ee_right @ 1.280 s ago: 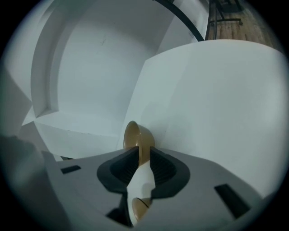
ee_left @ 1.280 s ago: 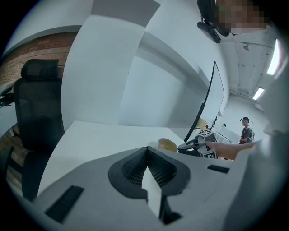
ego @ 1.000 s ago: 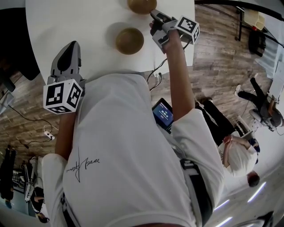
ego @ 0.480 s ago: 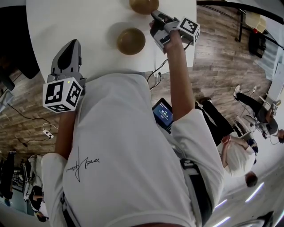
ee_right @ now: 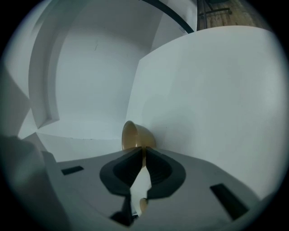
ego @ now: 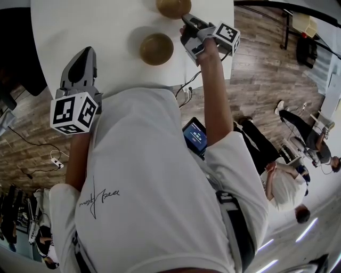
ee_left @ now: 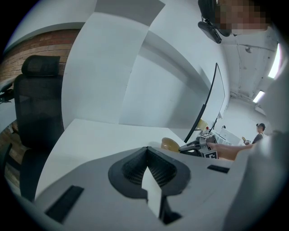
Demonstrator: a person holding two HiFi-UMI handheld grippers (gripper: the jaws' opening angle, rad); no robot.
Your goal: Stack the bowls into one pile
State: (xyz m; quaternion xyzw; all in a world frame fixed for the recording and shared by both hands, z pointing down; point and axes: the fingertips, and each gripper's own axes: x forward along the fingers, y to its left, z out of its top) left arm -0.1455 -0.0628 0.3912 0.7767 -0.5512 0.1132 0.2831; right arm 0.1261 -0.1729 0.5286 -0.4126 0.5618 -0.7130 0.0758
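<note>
Two tan bowls stand on the white table (ego: pixel 80 21): a near one (ego: pixel 156 48) and a far one (ego: pixel 173 6) at the top edge of the head view. My right gripper (ego: pixel 185 19) reaches the far bowl's right rim. In the right gripper view the bowl (ee_right: pixel 135 134) stands just past the jaws of my right gripper (ee_right: pixel 143 151). Those jaws have just been closing and now pinch its rim between the pads. My left gripper (ego: pixel 86 53) hovers over the table's near left edge, shut and empty (ee_left: pixel 146 151). From it the bowl (ee_left: pixel 169 144) shows far off.
A black office chair (ee_left: pixel 36 103) stands at the table's left side. A dark curved stand (ee_left: pixel 207 103) rises behind the table. A tablet (ego: pixel 195 136) hangs at the person's waist. Other people (ego: pixel 290 189) sit on the wooden floor at the right.
Both grippers and both bowls keep their places. Only a person in the background at the right has shifted.
</note>
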